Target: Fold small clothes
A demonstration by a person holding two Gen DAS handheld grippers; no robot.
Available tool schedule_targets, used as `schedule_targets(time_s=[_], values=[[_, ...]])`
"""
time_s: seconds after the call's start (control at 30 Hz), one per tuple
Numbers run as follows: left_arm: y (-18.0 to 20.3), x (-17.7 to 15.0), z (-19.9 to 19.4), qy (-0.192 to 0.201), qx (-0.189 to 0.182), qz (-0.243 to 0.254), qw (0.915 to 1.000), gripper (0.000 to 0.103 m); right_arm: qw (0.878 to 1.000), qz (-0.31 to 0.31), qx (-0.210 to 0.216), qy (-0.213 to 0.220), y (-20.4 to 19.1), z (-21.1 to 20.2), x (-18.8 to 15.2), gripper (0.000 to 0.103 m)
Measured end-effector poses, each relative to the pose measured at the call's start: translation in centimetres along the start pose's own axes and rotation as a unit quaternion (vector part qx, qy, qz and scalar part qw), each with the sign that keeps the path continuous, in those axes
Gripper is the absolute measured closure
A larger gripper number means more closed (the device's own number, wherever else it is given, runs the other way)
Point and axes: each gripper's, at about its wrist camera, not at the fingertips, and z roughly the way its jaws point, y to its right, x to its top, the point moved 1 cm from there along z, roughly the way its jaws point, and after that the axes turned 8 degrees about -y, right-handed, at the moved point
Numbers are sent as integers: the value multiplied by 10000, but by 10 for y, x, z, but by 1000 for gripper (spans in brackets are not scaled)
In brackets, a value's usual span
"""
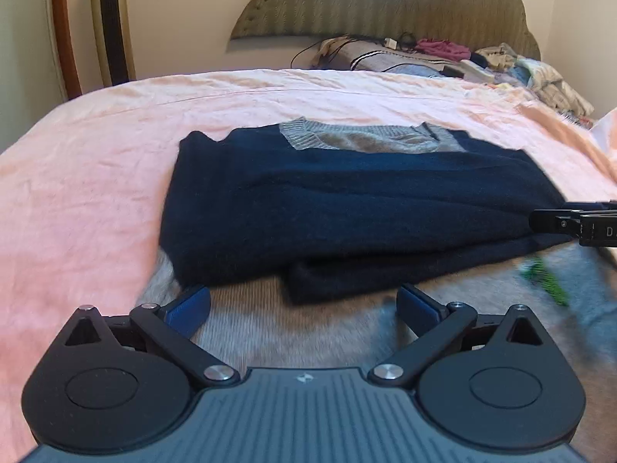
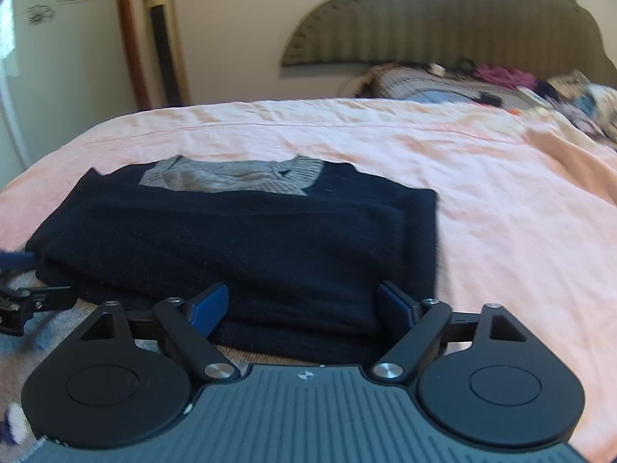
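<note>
Sweater: navy knit sweater [image 1: 347,200] with a grey ribbed collar [image 1: 304,137], lying flat on the bed [image 1: 96,177], partly folded into a wide band, collar at the far side.
Long axis: runs left to right across both views; the thick folded near edge faces the two claws.
Left claw: left claw [image 1: 304,303] has its jaws wide apart with nothing between them; it hovers just short of the sweater's near edge, over a grey knit cloth [image 1: 308,332].
Right claw: right claw [image 2: 302,305] has its jaws apart, straddling the near edge toward the sweater's right end; dark knit lies between the blue pads [image 2: 210,306], but they do not appear to press on it.
Nearer hand: the right, already at the fabric; the left sits a little back from it.
Coming move: probably a grip on the near edge with both claws, then a lift over toward the collar. This is a judgement.
Materials: sweater soft, fuzzy, thick where layered, likely to sag between two grips; bed cover pink, wrinkled, matte.
Beyond: a padded, scalloped headboard [image 1: 385,4] and a heap of clothes [image 1: 501,65] at the far right of the bed, well apart from the sweater.
</note>
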Motion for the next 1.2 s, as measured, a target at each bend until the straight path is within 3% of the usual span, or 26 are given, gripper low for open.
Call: schedule_targets(time_s=[0.13, 0.2, 0.27, 0.43, 0.6, 0.67, 0.77, 0.83, 0.87, 0.9, 0.93, 0.97, 1.0, 1.1, 1.2], values=[[17, -32, -19, -40, -305, 293, 9991, 0, 9979, -175, 619, 90, -24, -29, -30, 12], [26, -52, -19, 190, -21, 661, 9976, 0, 9977, -448, 461, -198, -33, -21, -51, 11], [18, -53, -23, 126, -90, 511, 9986, 0, 9967, -798, 160, -10, -32, -22, -71, 8], [-2, -71, -50, 93, 293, 414, 9987, 0, 9987, -440, -233, -109, -10, -45, -76, 13], [-31, -97, -68, 109, 560, -184, 9982, 0, 9992, -37, -388, 134, 16, -76, -91, 9], [-42, -98, -67, 115, 567, -490, 9971, 0, 9987, 308, -415, -34, 35, -70, -94, 20], [-49, -83, -62, 147, 882, -718, 9934, 0, 9981, 424, -441, -56, 44, -65, -91, 24], [-58, -74, -55, 122, 807, -896, 9926, 1, 9981, 534, -294, -87, 46, -61, -87, 28], [-61, -70, -49, 50, 717, -936, 9930, 3, 9984, 506, -242, -91, 45, -59, -85, 38], [-59, -68, -46, 109, 831, -806, 9932, 12, 9986, 480, -204, -99, 44, -58, -83, 46], [-55, -66, -46, 180, 886, -632, 9939, 43, 9986, 496, -139, -132, 45, -58, -80, 72], [-55, -64, -49, 238, 700, -565, 9957, 69, 9980, 606, -10, -186, 49, -59, -77, 92], [-57, -61, -52, 176, 547, -638, 9963, 95, 9971, 739, 92, -162, 55, -63, -76, 93], [-70, -61, -53, 96, 452, -820, 9956, 95, 9959, 894, -148, 0, 73, -74, -77, 96], [-70, -69, -60, 88, 300, -764, 9966, 93, 9918, 1230, 298, -190, 86, -72, -87, 94]])
